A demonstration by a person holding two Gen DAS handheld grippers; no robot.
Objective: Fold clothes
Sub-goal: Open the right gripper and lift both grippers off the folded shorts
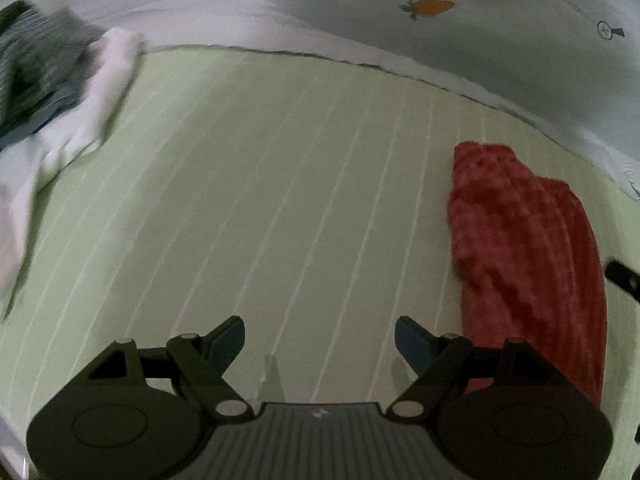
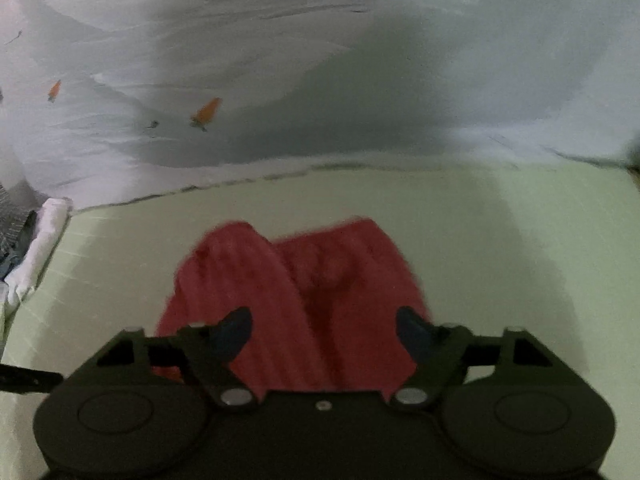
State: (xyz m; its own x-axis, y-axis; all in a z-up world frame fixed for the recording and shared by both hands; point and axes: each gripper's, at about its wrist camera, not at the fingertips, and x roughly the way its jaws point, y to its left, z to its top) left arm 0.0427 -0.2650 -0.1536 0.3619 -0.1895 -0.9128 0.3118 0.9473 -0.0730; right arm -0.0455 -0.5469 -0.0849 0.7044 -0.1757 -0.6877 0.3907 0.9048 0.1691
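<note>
A red fuzzy garment [image 1: 528, 248] lies bunched on the light green striped sheet [image 1: 280, 200], at the right in the left wrist view. In the right wrist view the same red garment [image 2: 296, 288] lies straight ahead, under and beyond the fingers. My left gripper [image 1: 320, 340] is open and empty above bare green sheet, left of the red garment. My right gripper [image 2: 324, 332] is open, its fingers spread over the near part of the red garment, holding nothing.
A pile of white [image 1: 80, 120] and grey clothes [image 1: 36, 64] lies at the far left; it also shows in the right wrist view [image 2: 36, 248]. A white cover with carrot prints [image 1: 432, 6] lies behind the green sheet's far edge.
</note>
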